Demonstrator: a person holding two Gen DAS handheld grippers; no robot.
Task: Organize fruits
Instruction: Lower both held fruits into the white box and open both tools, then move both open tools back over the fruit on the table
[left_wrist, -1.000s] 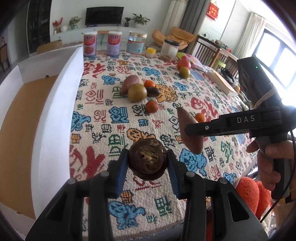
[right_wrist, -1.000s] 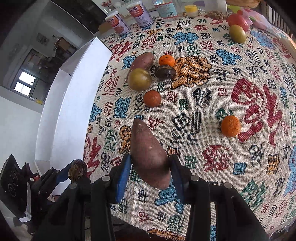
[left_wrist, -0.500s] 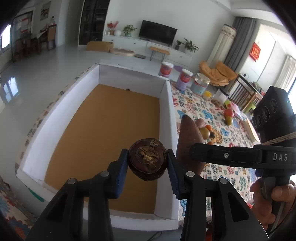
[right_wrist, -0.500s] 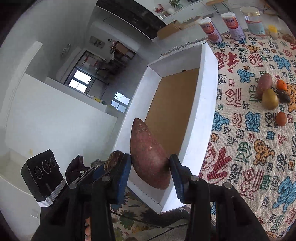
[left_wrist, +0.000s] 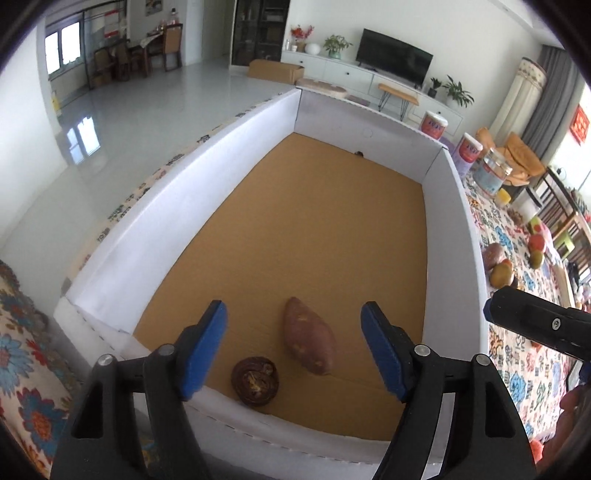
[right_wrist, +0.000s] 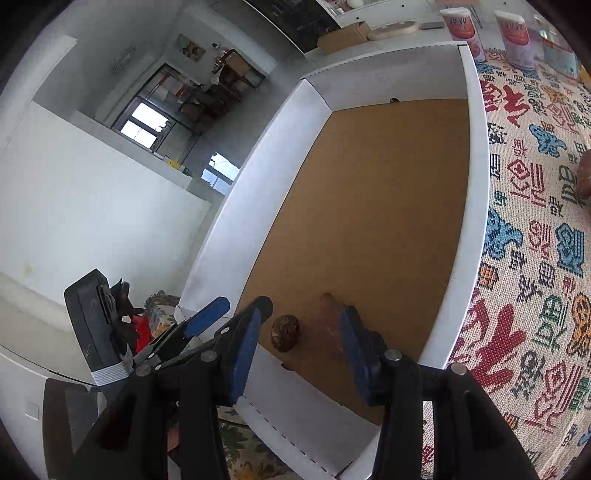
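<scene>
A white-walled box with a brown cardboard floor (left_wrist: 325, 236) lies on the table's left side. A sweet potato (left_wrist: 308, 336) and a dark round fruit (left_wrist: 255, 380) rest on its floor near the front wall. My left gripper (left_wrist: 293, 345) is open and empty above them. My right gripper (right_wrist: 299, 347) is open too, over the same front corner; the dark fruit (right_wrist: 285, 332) lies between its fingers below, and the sweet potato (right_wrist: 328, 325) is partly hidden by its right finger. More fruit (left_wrist: 500, 267) lies on the patterned cloth to the right.
The box walls (right_wrist: 476, 206) stand up between the floor and the patterned tablecloth (right_wrist: 532, 258). Cans (left_wrist: 469, 151) and a jar stand at the table's far end. The right gripper's arm (left_wrist: 535, 325) reaches in from the right in the left wrist view.
Both grippers moved over the box and opened. The dark fruit and the sweet potato left the jaws and now lie on the box floor.
</scene>
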